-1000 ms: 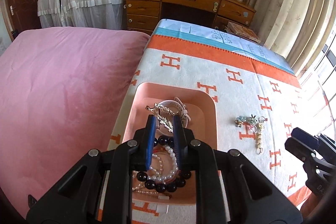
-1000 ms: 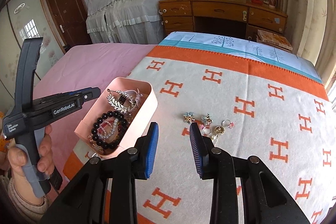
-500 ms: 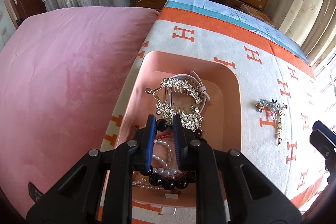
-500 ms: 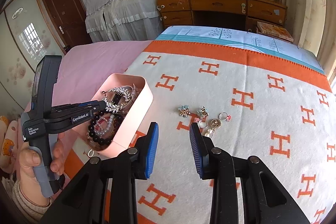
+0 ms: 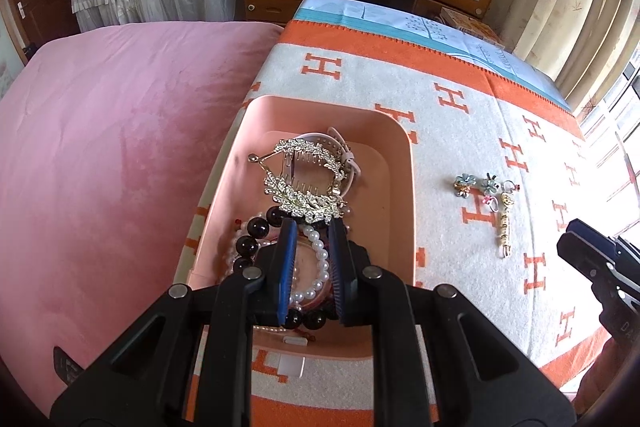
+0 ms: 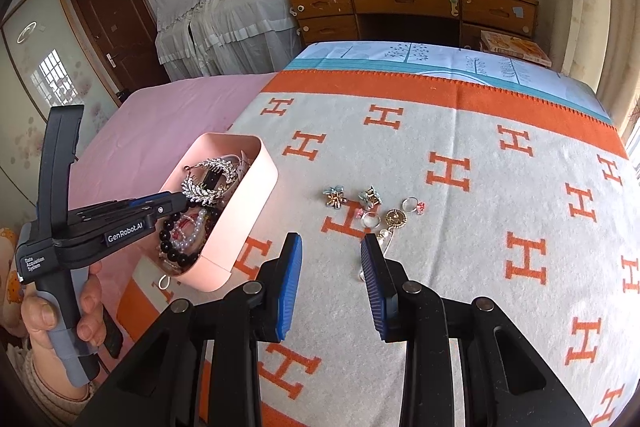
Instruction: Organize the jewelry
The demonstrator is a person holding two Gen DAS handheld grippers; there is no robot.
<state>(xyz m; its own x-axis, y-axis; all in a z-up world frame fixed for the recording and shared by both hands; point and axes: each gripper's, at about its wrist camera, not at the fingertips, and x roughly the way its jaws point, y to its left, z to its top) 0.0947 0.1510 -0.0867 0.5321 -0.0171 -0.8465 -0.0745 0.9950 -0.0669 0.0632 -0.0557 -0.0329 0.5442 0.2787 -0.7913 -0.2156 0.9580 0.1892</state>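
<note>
Pink tray [image 5: 404, 163] sat at the blanket's [image 6: 460, 235] edge nearest the pink bedspread [image 5: 112, 155]; most jewelry already in it: rhinestone leaf comb [image 5: 304, 179] and pale watch strap [image 5: 344, 151] at the tray's far end, black bead bracelet [image 5: 256, 231] and pearl strand [image 5: 320, 259] at its near end. Left gripper [image 5: 313, 227] was over the tray's near end, tips at the comb's lower edge, jaws narrowly apart with pearls showing through the gap; could not tell whether they pinched anything or just hung above. Right gripper [image 6: 330, 247] hovered over bare blanket beside the tray, jaws spread, nothing between them. Loose pieces lay on the blanket, well apart from the tray on its far-from-bedspread side: two flower clips [image 6: 334, 195], rings [image 6: 412, 205], gold pendant [image 6: 395, 218] and a dangling earring, partly hidden behind the right jaw.

Risks, judged: left tips looked close enough to the comb teeth and bead strands to snag, so lifting out could drag the comb or a bracelet over the tray wall. Tray sat at the blanket edge on soft bedding, so a push from either gripper could tip or slide it. Small rings on fuzzy fabric could slip the wide pads or get pressed into the pile. Pieces were clustered, so closing on one might catch its neighbour
</note>
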